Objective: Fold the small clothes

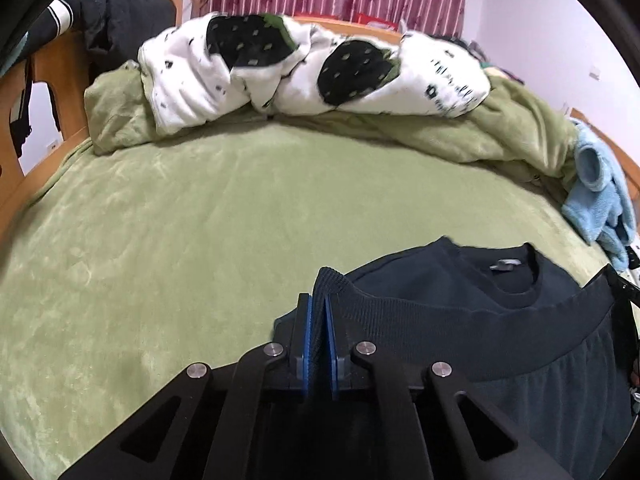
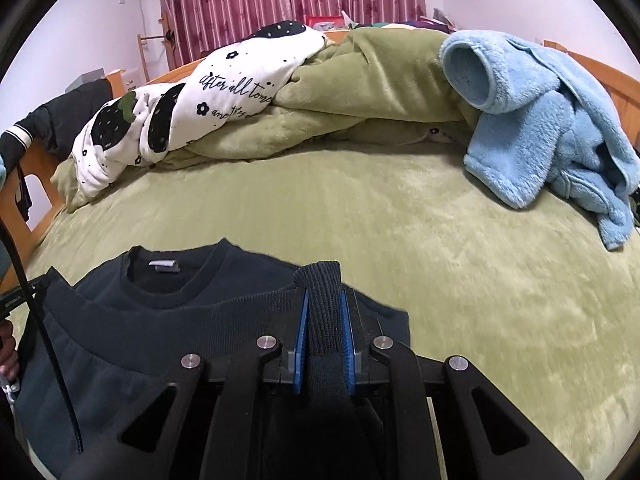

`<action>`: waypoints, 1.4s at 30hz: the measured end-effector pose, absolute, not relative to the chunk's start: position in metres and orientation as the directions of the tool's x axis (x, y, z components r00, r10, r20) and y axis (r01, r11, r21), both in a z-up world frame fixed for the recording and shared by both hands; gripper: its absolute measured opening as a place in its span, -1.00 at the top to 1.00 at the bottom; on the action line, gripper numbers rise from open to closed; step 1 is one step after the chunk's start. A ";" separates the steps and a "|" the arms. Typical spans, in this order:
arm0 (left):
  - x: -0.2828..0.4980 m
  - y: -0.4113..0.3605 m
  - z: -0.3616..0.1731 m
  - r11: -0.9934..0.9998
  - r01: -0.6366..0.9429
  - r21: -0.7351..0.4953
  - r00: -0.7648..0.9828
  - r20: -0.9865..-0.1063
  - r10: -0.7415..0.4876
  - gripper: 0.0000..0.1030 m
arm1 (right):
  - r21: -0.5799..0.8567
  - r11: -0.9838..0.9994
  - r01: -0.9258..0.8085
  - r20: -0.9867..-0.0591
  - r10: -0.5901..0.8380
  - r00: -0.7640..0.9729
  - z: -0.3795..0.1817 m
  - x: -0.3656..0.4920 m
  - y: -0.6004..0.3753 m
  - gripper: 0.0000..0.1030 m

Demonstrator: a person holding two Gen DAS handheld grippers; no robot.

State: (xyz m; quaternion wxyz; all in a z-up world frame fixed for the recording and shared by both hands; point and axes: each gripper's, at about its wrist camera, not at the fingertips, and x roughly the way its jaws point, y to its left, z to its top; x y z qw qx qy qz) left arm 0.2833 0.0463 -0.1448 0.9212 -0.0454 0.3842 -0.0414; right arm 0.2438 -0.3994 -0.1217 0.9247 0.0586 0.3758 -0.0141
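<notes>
A dark navy sweatshirt point(image 1: 460, 280) lies on the green bed cover point(image 1: 180, 220), neck opening and label facing me. Its ribbed hem point(image 1: 480, 328) is lifted and stretched between both grippers over the body. My left gripper point(image 1: 319, 300) is shut on the hem's left corner. My right gripper point(image 2: 324, 300) is shut on the hem's right corner point(image 2: 320, 280), the ribbed cloth bunched between its blue pads. The sweatshirt also shows in the right wrist view point(image 2: 168, 292).
A white quilt with black strawberry prints point(image 1: 300, 68) and a rolled green blanket point(image 2: 380, 80) lie along the far side. A light blue fleece garment point(image 2: 540, 128) sits at the right. Wooden bed frame point(image 1: 52, 80) at left, dark clothes draped on it.
</notes>
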 end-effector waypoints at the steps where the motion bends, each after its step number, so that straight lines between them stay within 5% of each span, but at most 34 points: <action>1: 0.286 0.046 -0.150 0.992 0.041 -0.116 0.689 -0.716 -0.112 0.86 | 0.090 0.993 0.078 -0.712 0.009 0.702 -0.129 0.249 -0.399 0.71; 7: 0.288 0.047 -0.162 0.991 0.046 -0.130 0.668 -0.733 -0.127 0.84 | 0.073 0.992 0.102 -0.791 -0.005 0.611 -0.167 0.262 -0.398 0.68; 12: 0.284 0.050 -0.159 0.988 0.050 -0.149 0.659 -0.738 -0.145 0.77 | 0.066 0.991 0.118 -0.783 -0.022 0.622 -0.157 0.254 -0.398 0.44; 17: 0.268 0.056 -0.154 0.986 0.040 -0.161 0.639 -0.754 -0.149 0.39 | 0.070 0.994 0.080 -0.773 0.003 0.635 -0.133 0.227 -0.371 0.42; 22: 0.236 0.072 -0.146 0.985 0.036 -0.170 0.625 -0.765 -0.155 0.25 | 0.079 0.997 -0.003 -0.758 0.062 0.649 -0.111 0.192 -0.310 0.28; 25: 0.210 0.089 -0.138 0.988 0.011 -0.153 0.637 -0.761 -0.125 -0.18 | 0.100 0.993 -0.059 -0.746 0.114 0.656 -0.099 0.171 -0.267 0.24; 42: 0.101 0.235 -0.142 0.977 -0.158 -0.145 0.620 -0.785 -0.016 -0.32 | 0.123 0.889 -0.442 -0.762 0.370 0.532 -0.115 0.078 -0.006 -0.20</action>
